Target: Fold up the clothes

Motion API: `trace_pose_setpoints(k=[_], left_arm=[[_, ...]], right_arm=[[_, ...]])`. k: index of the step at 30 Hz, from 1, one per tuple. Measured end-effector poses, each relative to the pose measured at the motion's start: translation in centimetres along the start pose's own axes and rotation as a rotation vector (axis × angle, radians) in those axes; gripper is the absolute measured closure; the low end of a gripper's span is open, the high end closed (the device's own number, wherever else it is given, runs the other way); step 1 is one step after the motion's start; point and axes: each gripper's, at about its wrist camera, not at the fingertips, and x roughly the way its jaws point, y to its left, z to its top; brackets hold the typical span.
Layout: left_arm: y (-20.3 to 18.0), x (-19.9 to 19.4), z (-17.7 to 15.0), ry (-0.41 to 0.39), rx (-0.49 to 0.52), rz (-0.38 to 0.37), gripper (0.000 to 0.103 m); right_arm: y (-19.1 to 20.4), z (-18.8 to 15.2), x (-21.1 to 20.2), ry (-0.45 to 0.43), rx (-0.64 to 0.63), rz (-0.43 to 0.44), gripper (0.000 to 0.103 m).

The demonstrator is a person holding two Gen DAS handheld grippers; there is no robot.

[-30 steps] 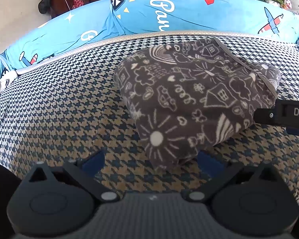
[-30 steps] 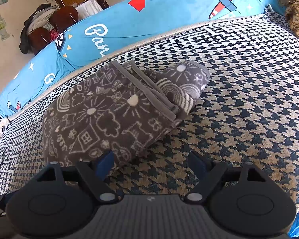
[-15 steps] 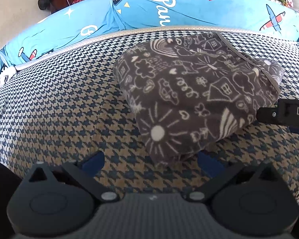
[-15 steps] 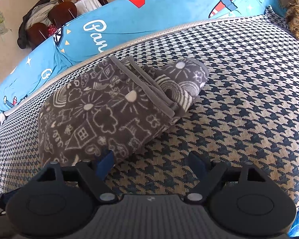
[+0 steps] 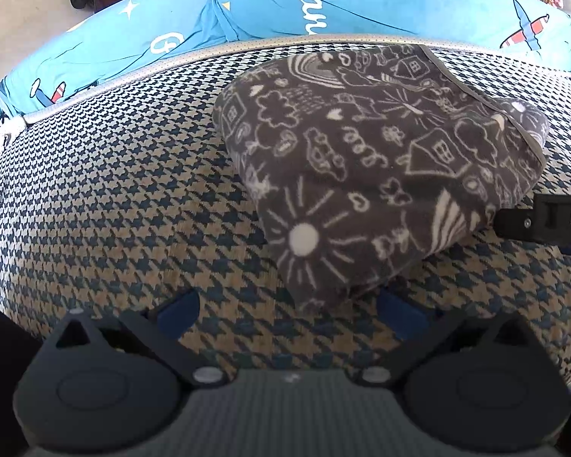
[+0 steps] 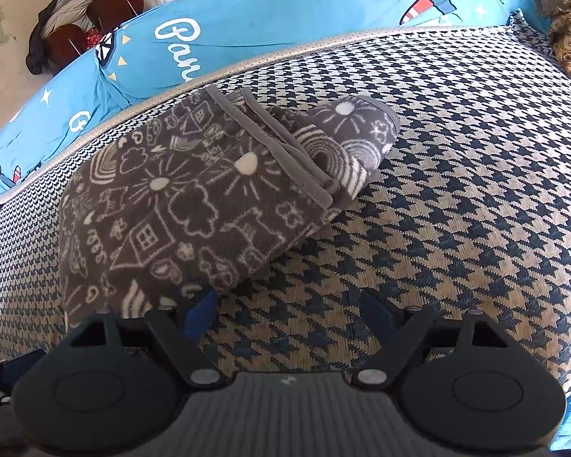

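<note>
My left claw (image 5: 285,306) stood wide, its blue fingertips (image 5: 179,310) apart over the houndstooth cover (image 5: 114,209), holding nothing; the near corner of the grey doodle-print garment (image 5: 380,160) lay just between and beyond them, and I could not tell whether it touched a pad. My right claw (image 6: 291,310) was equally wide and empty, its left fingertip just beside the garment's near edge, in the right view (image 6: 194,205).

The garment lay on the cover as a thick folded bundle, several layers deep, with grey hemmed edges stacked along its far-right side and a rounded flap beyond them. Behind the garment ran the blue cartoon-print bolster (image 5: 323,3).

I judged the piece already folded compact. That fitted either a finished fold with both claws let go, or a pause before one more tidy of the loose flap; the layers alone did not settle which.
</note>
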Motion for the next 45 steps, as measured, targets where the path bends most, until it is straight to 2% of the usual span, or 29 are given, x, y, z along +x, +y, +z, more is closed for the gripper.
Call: trace_pose_setpoints(k=[7,23,32,45], left_arm=[[0.6,1.5,-0.4,0.047,-0.021,-0.008,0.0],[1.2,3.8,0.2,0.058,-0.01,-0.049,0.0],[1.8,6.0,4.2,0.085,0.009,-0.084,0.0],[1.2,10.8,10.3,0.116,0.095,-0.099,0.0]], right_arm=[[0.5,-0.3,0.8,0.035,-0.024,-0.028,0.021],[1.2,-0.5,1.4,0.041,-0.056,-0.051,0.016],[1.3,-0.5,1.6,0.042,-0.056,-0.056,0.015],[1.4,-0.5,1.5,0.04,-0.049,-0.052,0.014]])
